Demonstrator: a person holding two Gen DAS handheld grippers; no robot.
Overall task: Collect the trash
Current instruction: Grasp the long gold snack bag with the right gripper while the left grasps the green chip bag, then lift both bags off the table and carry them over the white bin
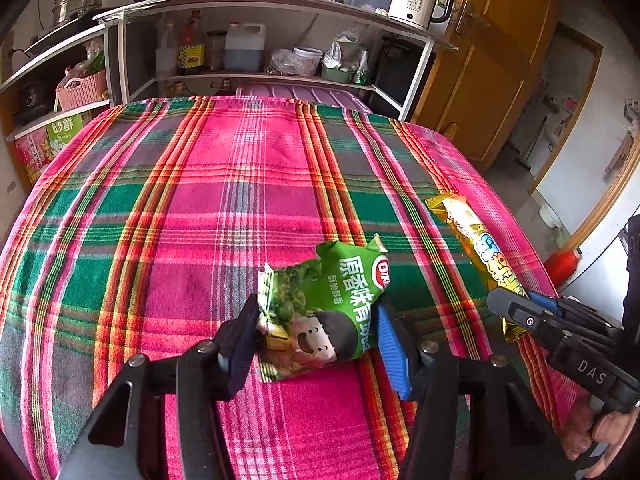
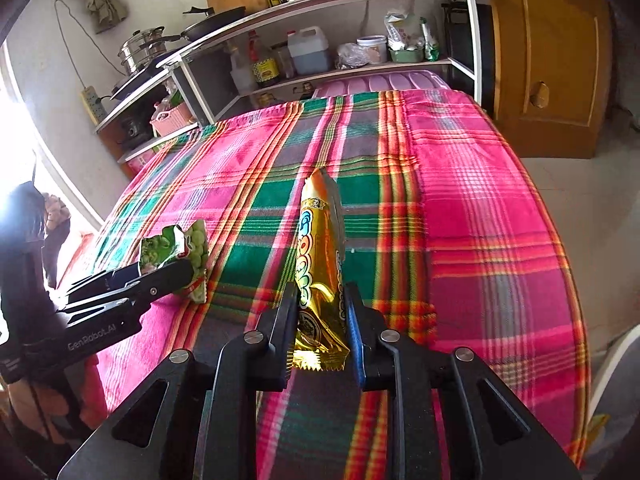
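The left gripper was over the plaid cloth that covered the table. A torn green snack bag stood between its two fingers. The black finger touched the bag's crumpled left edge and the blue pad touched its right side, so the gripper seemed to be grasping the bag, although the fisheye view does not let me be fully sure how firmly the pads pressed.

The right gripper was clenched on a long golden snack wrapper. Its fingers pinched the wrapper near the lower sealed end, and the rest of the wrapper pointed away from the camera, raised above the cloth. In the right wrist view the green bag was to the left, well apart from the golden wrapper. Behind the table stood a white shelf with bottles, pots and a kettle.
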